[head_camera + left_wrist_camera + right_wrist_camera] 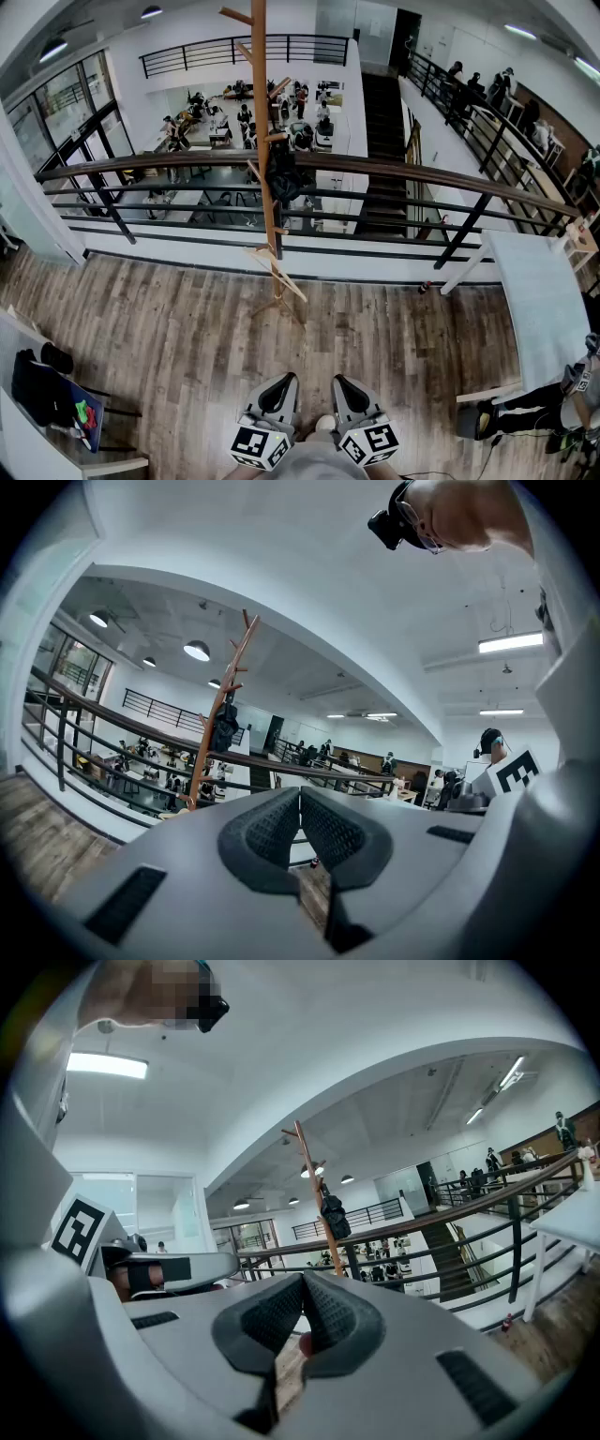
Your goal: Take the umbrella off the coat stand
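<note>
A tall wooden coat stand (262,141) rises from the plank floor just before the balcony railing. A folded black umbrella (281,173) hangs from a peg about halfway up it; the same umbrella (224,729) shows in the left gripper view and, small and far off, the umbrella (333,1217) in the right gripper view. My left gripper (278,392) and right gripper (347,392) sit side by side at the bottom of the head view, well short of the stand. Both have their jaws pressed together with nothing between them.
A dark metal railing (394,173) runs across behind the stand, with a lower floor of desks and people beyond. A white table (539,300) stands at the right. A low table with a black bag (37,384) is at the left. People stand on the right walkway.
</note>
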Demonstrator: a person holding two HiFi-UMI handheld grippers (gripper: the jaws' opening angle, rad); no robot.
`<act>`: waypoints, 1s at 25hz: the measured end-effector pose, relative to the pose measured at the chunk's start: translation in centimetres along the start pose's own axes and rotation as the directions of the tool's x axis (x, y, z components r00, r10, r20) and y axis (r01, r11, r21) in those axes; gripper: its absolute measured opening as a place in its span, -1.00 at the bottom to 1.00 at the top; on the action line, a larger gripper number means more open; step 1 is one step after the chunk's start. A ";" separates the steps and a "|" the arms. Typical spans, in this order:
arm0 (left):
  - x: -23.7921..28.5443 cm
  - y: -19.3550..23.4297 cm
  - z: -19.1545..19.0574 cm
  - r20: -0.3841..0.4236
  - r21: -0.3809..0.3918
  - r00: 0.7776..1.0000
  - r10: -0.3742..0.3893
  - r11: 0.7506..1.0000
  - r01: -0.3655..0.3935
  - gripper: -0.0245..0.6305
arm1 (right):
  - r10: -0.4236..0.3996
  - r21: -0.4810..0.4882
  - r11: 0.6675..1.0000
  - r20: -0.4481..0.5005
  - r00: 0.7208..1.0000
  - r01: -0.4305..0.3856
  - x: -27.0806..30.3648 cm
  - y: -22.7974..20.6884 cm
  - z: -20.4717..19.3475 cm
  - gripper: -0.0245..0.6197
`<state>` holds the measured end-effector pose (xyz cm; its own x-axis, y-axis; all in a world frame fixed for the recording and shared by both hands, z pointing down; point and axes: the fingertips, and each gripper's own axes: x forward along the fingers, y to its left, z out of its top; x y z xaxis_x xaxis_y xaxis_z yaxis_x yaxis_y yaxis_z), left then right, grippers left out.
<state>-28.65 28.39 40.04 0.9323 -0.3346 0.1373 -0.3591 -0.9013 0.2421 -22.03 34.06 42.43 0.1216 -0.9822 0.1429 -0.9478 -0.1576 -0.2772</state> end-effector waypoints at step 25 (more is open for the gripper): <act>10.3 -10.0 -3.6 -0.040 -0.019 0.997 0.061 0.998 -0.061 -0.86 | 0.071 -0.031 0.997 0.038 0.997 -0.070 -3.6 -14.4 3.5 -0.81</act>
<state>-15.60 34.90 42.47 0.9064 -0.3773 0.1898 -0.4164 -0.8737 0.2514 -7.81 39.48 42.60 0.0647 -0.9941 0.0866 -0.9626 -0.0851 -0.2574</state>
